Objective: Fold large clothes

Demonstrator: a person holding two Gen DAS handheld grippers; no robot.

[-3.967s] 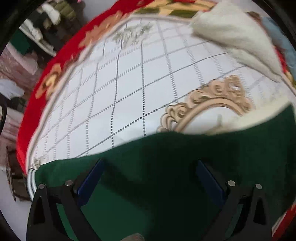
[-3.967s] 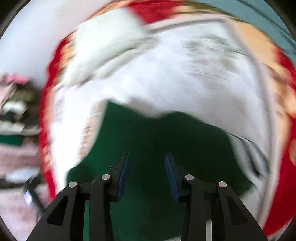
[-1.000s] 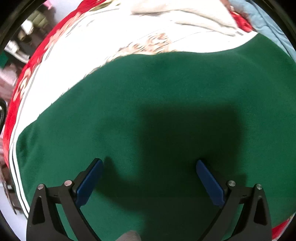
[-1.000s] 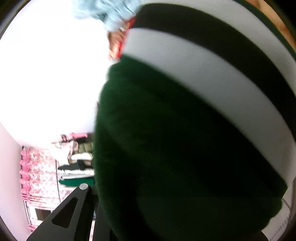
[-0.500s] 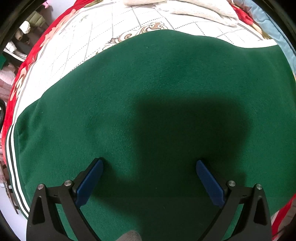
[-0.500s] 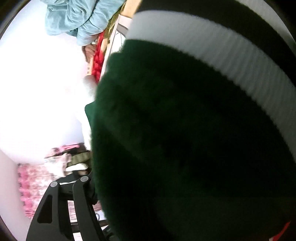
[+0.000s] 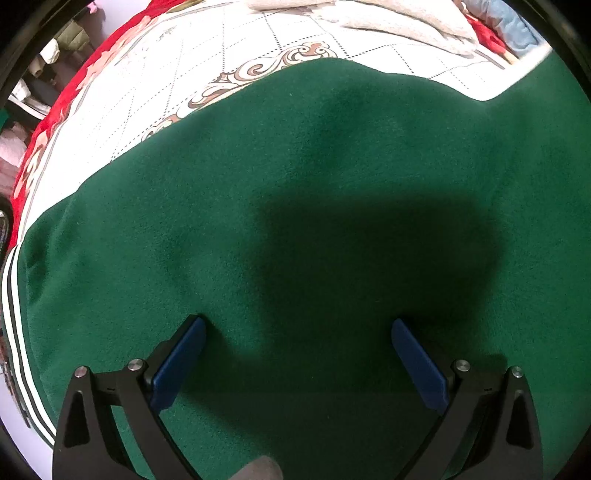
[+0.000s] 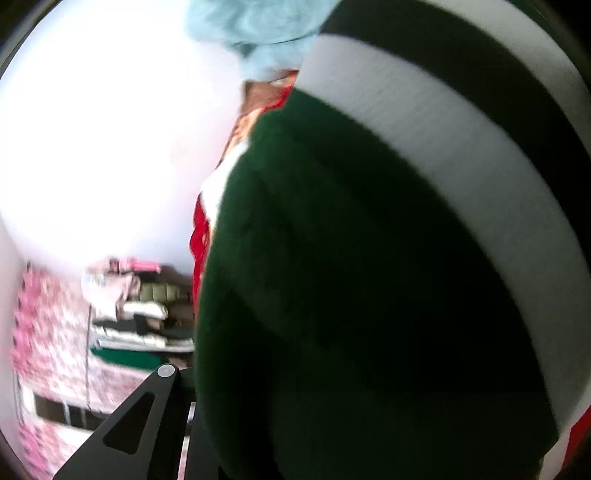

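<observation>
Left gripper (image 7: 298,332) hangs wide open and empty over the green garment (image 7: 314,192) spread flat on the patterned bedspread (image 7: 192,62), while the right gripper (image 8: 207,417) is closing, green striped cloth draped between its jaws and hiding them.

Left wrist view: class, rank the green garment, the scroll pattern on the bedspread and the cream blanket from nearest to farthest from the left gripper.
1. Green garment, directly under the left gripper.
2. Scroll pattern, just beyond the garment's far edge.
3. Cream blanket, at the top of the picture.
</observation>
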